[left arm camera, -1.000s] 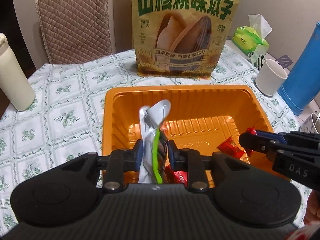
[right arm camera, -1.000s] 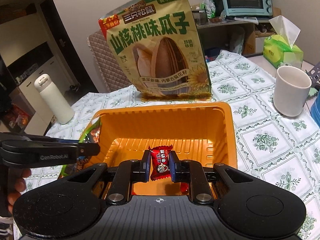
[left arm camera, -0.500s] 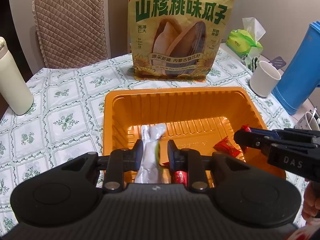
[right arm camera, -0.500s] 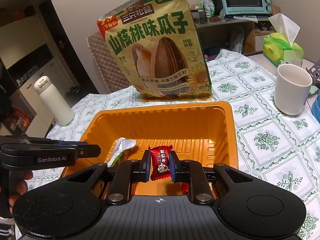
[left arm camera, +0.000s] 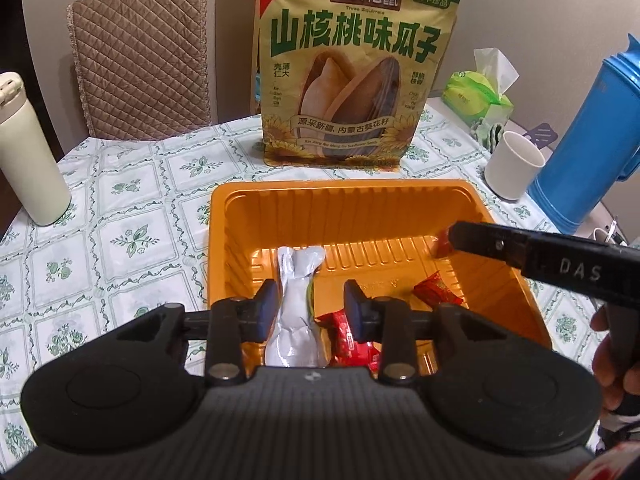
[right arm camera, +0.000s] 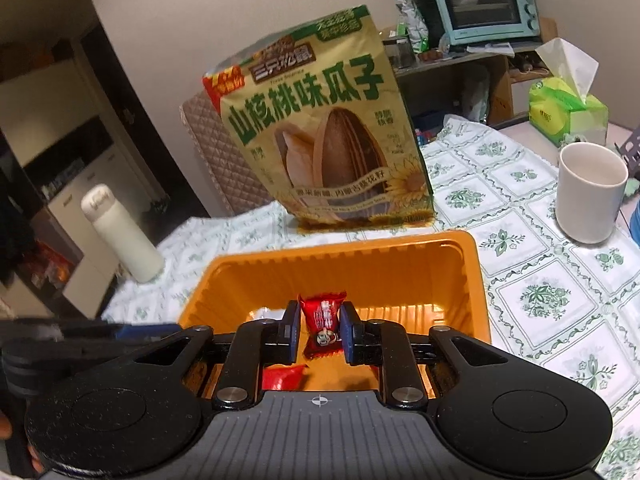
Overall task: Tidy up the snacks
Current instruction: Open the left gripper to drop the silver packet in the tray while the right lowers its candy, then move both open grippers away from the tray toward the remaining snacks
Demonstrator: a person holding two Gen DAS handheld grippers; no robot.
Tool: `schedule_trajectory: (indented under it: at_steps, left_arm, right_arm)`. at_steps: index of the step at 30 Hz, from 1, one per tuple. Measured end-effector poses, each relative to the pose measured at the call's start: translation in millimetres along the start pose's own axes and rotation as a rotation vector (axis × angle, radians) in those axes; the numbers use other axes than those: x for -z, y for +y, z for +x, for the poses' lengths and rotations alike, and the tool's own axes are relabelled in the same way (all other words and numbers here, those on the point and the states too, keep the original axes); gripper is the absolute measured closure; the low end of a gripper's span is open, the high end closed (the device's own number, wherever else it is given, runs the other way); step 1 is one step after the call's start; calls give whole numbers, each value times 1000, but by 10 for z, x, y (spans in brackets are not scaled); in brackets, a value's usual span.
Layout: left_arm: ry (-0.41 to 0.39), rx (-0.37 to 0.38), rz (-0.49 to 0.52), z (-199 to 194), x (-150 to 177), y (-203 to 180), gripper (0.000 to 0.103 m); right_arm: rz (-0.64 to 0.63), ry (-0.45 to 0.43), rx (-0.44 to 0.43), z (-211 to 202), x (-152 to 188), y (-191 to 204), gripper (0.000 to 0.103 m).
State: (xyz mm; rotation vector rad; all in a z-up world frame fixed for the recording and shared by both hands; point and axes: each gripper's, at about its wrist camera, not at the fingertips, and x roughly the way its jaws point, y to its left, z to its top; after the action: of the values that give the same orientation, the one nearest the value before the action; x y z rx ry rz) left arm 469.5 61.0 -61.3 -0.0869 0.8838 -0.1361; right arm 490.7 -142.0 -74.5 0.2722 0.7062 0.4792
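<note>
Orange tray (left arm camera: 516,280): one silver pouch (left arm camera: 296,304), three red candies inside.
My left gripper (left arm camera: 310,312) gapes; my right gripper (right arm camera: 319,330) pinches a fourth candy (right arm camera: 322,318) near the right wall.

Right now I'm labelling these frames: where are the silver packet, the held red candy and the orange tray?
silver packet (left arm camera: 297,300), left wrist view, its middle between the open fingers.
red candy (right arm camera: 321,320), right wrist view, wrapper face.
orange tray (right arm camera: 340,249), right wrist view, far rim.

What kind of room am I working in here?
Most likely a home dining or kitchen area: a table with a floral tablecloth, a padded chair behind it, and a teal toaster oven on a shelf.
</note>
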Motion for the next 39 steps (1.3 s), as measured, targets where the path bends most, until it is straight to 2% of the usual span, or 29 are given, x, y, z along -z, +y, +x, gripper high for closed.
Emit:
schedule_trajectory:
  at_steps: [1, 3, 6, 10, 24, 33, 39]
  left_arm:
    - [-2, 2, -5, -24, 10, 7, 68]
    - [-8, 10, -14, -77, 31, 13, 66]
    - [-20, 17, -22, -178, 70, 8, 64]
    - [-45, 24, -32, -350, 133, -27, 56]
    - [-103, 19, -63, -988, 488, -151, 52]
    - [-109, 2, -80, -1375, 901, -212, 51]
    - [-90, 3, -101, -1579, 1221, -271, 50]
  right_arm:
    - [4, -9, 2, -20, -2, -2, 59]
    - [5, -39, 12, -78, 2, 1, 40]
    - [-4, -53, 12, -163, 11, -2, 39]
    - [4, -46, 16, -305, 75, -31, 39]
    - [12, -42, 25, -979, 428, -83, 36]
    - [-26, -10, 44, -1367, 713, -20, 36]
    - [-40, 10, 24, -1578, 934, 64, 36]
